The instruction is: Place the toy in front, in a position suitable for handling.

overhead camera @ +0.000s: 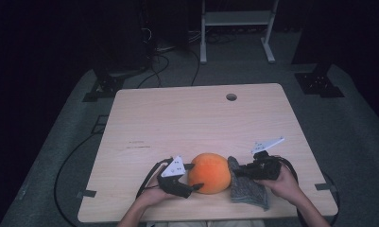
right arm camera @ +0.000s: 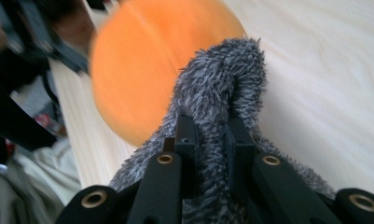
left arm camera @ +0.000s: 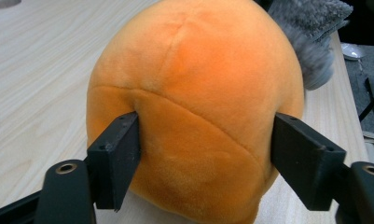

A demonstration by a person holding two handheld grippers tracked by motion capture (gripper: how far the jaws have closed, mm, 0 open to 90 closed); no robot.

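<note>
We have the orange plush ball sitting near the front edge of the worktop, directly between our two claws. Our left claw is clenched on it, one jaw pressing into each flank of its near side, as the left gripper view shows. Our right claw is pinched tight on a fold of the grey fuzzy cloth, which lies just right of the ball and touches it. So the ball lies leftward from the cloth-bearing claw, close ahead of its jaws. The ball has no marked long axis. We read no brand, label or writing anywhere.
</note>
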